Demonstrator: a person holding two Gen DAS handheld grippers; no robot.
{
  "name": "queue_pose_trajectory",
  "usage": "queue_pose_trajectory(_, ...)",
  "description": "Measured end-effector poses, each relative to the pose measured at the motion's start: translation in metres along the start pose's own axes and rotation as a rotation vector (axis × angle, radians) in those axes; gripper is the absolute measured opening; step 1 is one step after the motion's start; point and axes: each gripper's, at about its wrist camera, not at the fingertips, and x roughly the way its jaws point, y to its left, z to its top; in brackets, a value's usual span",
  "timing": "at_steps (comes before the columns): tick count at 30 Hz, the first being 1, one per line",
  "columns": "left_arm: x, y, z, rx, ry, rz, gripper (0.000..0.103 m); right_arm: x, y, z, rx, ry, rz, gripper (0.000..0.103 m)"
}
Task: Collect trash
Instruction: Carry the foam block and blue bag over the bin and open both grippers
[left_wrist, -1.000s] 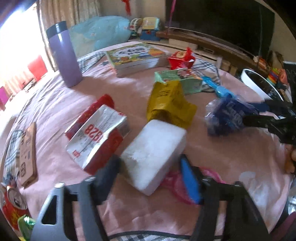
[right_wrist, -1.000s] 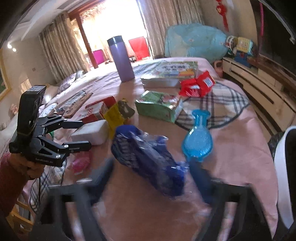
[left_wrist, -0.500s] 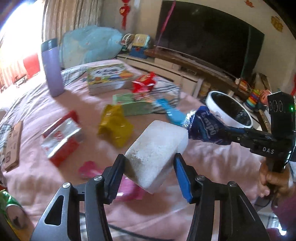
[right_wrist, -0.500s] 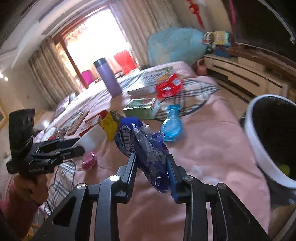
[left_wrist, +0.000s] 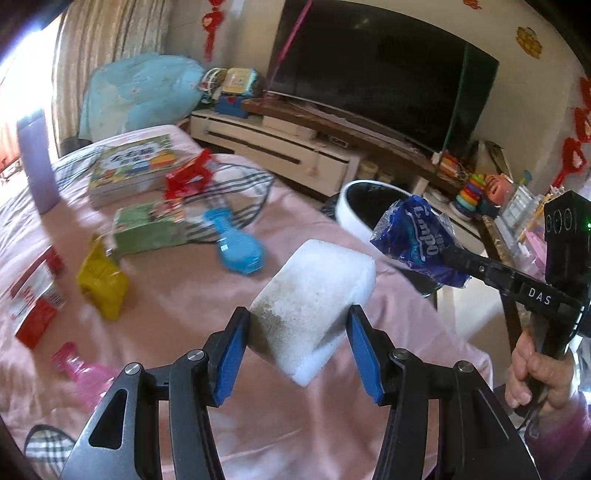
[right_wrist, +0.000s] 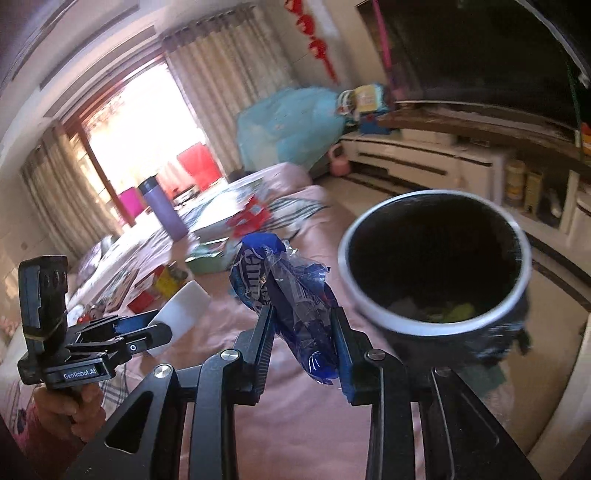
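White foam block (left_wrist: 314, 302) is pinched between the blue pads (left_wrist: 225, 354) of the left gripper (left_wrist: 295, 347), jaws spread roughly the block's width and pressing both sides. The block is held off the pink bedspread (left_wrist: 177, 295), long axis pointing forward and up-right from the jaws, far end free. The right gripper (right_wrist: 301, 332) has its jaws close together, clamped on a crumpled blue plastic wrapper (right_wrist: 291, 295); the wrapper's long axis runs along the fingers, top tilted up-left, lower end poking below the pads. Just beyond and right of it sits the white-rimmed black bin (right_wrist: 436, 266), scraps inside. Farther back on the bed: blue bottle (left_wrist: 238, 247), yellow packet (left_wrist: 101, 284), green box (left_wrist: 147, 229), red wrapper (left_wrist: 188, 175).
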Motion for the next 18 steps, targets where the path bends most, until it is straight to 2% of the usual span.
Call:
queue_pose_trajectory(14, 0.034, -0.051, 0.029, 0.053, -0.007, -0.013, 0.053, -0.025, -0.052, 0.005, 0.088, -0.059, -0.101, 0.031)
queue_pose_trajectory(18, 0.043, -0.066, 0.037, 0.093, -0.014, 0.014, 0.053, -0.025, -0.063, 0.008, 0.106, -0.066, -0.126, 0.031)
